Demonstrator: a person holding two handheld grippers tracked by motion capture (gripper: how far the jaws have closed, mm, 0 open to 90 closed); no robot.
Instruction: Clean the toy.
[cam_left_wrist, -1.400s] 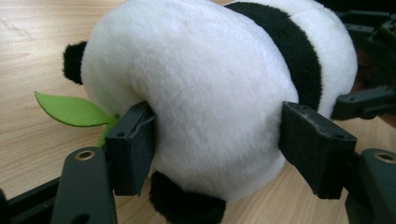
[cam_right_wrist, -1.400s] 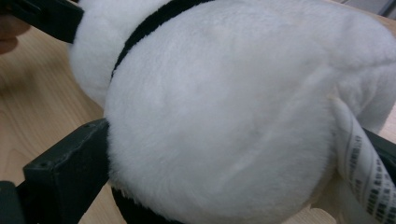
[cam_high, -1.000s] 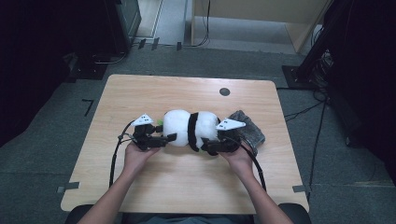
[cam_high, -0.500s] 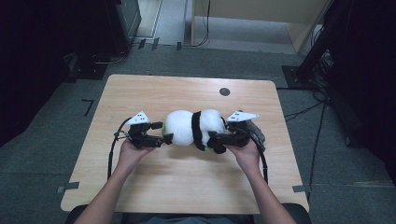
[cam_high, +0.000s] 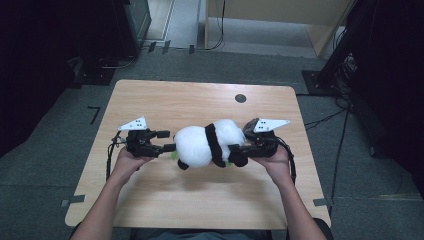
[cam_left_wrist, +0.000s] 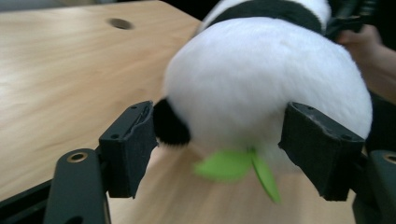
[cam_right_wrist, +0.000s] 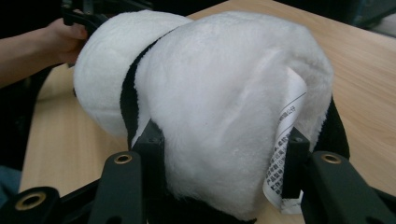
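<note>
A white and black plush panda (cam_high: 200, 145) hangs lengthwise between my two grippers, just above the wooden table (cam_high: 175, 100). My left gripper (cam_high: 169, 141) holds its head end. In the left gripper view the panda (cam_left_wrist: 261, 79) sits between the pads of the left gripper (cam_left_wrist: 215, 144), whose jaws have just been closing on it, and a green leaf (cam_left_wrist: 233, 165) dangles below. My right gripper (cam_high: 235, 154) is shut on the rear end. In the right gripper view the right gripper (cam_right_wrist: 222, 154) squeezes the white body (cam_right_wrist: 224, 93) beside a paper label (cam_right_wrist: 285, 140); its jaws have just tightened.
A round dark hole (cam_high: 240, 98) sits in the tabletop near the far edge. A grey cloth thing (cam_high: 250, 125) lies behind the right gripper's plate. Dark equipment and cables stand on the floor around the table.
Both hands have risen a little with the panda between them, and the grippers have shifted slightly outward. The grey cloth thing is now mostly hidden behind the right gripper.
</note>
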